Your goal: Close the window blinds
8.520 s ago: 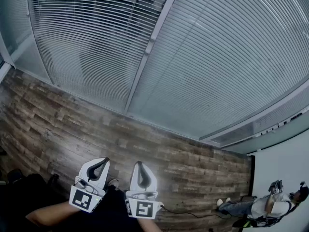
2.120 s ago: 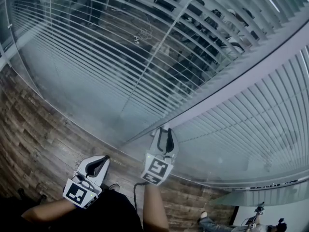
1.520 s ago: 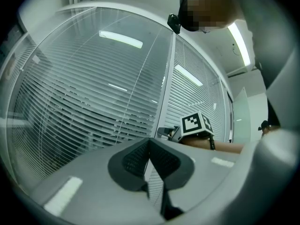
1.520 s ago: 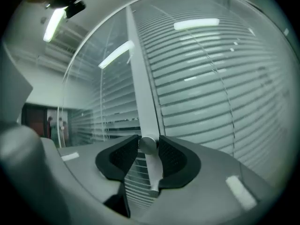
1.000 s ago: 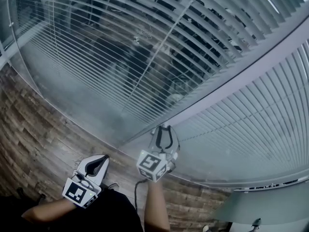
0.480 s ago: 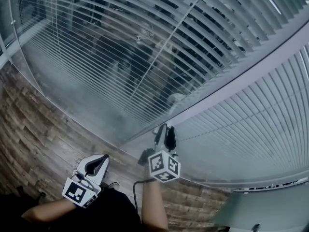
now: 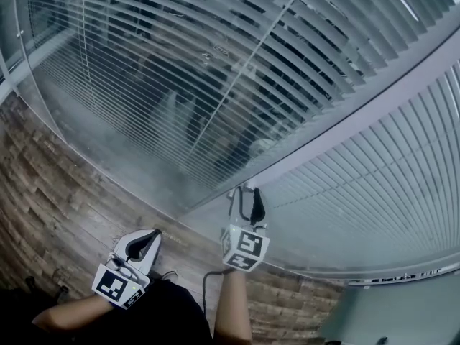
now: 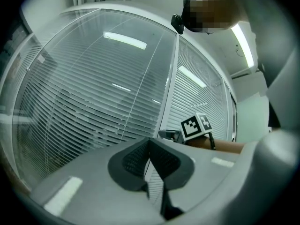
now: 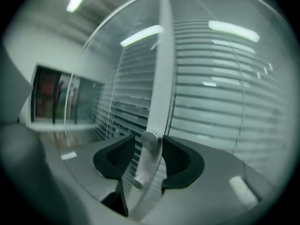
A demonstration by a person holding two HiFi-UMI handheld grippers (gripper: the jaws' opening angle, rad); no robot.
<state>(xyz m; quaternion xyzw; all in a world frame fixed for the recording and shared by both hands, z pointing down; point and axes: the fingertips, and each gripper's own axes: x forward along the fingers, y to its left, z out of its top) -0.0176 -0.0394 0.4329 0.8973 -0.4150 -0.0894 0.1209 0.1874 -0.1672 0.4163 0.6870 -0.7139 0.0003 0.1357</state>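
Observation:
Slatted blinds (image 7: 180,70) hang behind a glass wall, their slats tilted partly open so a dark room shows through. A second blind panel (image 7: 374,171) to the right looks flatter and paler. Between them runs a grey mullion (image 7: 338,117). My right gripper (image 7: 245,192) is at the mullion's foot. In the right gripper view its jaws (image 9: 149,153) are opening around a small metal knob (image 9: 150,138) on a rod, with a gap beside the knob. My left gripper (image 7: 147,237) hangs low over the floor, shut and holding nothing (image 8: 150,149).
Brown wood-plank floor (image 7: 65,185) runs along the base of the glass. A dark cable (image 7: 205,286) trails from my right forearm. In the left gripper view, the right gripper's marker cube (image 8: 196,125) shows beside the mullion (image 8: 171,93).
My right gripper has twisted at the knob, its marker cube turning one way and then back. The left gripper has stayed where it was.

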